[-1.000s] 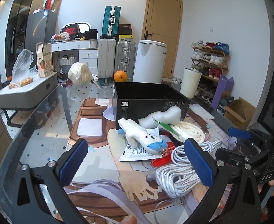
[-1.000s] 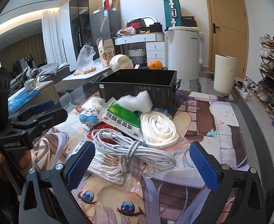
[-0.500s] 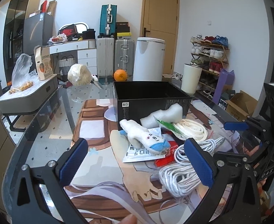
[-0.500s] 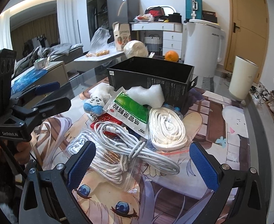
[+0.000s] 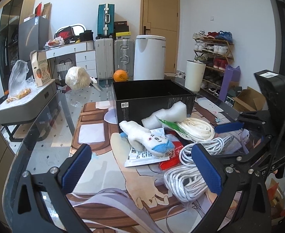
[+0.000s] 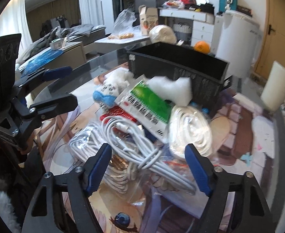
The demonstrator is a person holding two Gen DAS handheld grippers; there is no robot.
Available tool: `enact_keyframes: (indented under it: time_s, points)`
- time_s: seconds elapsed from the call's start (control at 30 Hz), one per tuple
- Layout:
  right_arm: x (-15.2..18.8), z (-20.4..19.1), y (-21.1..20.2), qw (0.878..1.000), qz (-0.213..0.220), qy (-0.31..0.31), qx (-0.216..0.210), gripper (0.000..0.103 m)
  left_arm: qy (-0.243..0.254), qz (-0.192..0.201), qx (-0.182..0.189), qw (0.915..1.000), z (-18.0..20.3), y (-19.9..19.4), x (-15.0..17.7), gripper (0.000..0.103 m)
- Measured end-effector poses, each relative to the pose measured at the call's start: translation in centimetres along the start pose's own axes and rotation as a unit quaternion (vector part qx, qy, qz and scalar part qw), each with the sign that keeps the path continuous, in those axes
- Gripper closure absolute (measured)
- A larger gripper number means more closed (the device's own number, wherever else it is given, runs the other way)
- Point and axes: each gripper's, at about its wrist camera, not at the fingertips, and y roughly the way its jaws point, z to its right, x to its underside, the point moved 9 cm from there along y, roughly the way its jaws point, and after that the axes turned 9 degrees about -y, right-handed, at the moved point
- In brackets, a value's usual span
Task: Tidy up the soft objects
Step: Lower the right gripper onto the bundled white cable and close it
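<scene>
A pile lies on the printed mat in front of an open black box (image 5: 152, 97) (image 6: 177, 66): a white and blue plush toy (image 5: 146, 138) (image 6: 109, 89), white foam (image 5: 167, 114) (image 6: 171, 87), a green and white packet (image 6: 148, 106), a bagged cream cord coil (image 5: 196, 129) (image 6: 191, 130), and white cable bundles (image 5: 183, 178) (image 6: 138, 151). My left gripper (image 5: 140, 169) is open and empty, near the plush toy. My right gripper (image 6: 148, 167) is open and empty, its fingers either side of the white cable bundle.
An orange (image 5: 120, 75), a wrapped white ball (image 5: 77, 77) and a grey case (image 5: 24, 104) with a plastic bag sit behind the box. A white bin (image 5: 149, 58), suitcases and a shoe rack (image 5: 213, 58) line the far wall.
My right gripper has moved forward and down over the white cable bundle, and its jaws have narrowed. My left gripper has shifted slightly; the pile has not moved.
</scene>
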Motion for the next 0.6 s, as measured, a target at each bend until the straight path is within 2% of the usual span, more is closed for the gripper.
enact_keyframes:
  time_s: [0.17,0.47,0.53,0.6]
  points:
    - [0.3,-1.0,0.4,1.0,-0.005,-0.005,-0.026,0.04,-0.001,-0.003,-0.003,1.0,-0.2,0.1,0.0,0.0]
    - [0.6,-1.2,0.8,0.998,-0.004,0.013,-0.06,0.04,0.003,-0.006,-0.002,1.0,0.0,0.2,0.1,0.0]
    - [0.6,-1.3,0.7,0.998,0.001,0.011,-0.068,0.051,0.003,-0.006,-0.002,1.0,0.1,0.2,0.1,0.0]
    - [0.6,-1.4,0.2,0.998,0.009,0.009,-0.066,0.069,0.003,-0.005,-0.001,1.0,0.1,0.2,0.1,0.0]
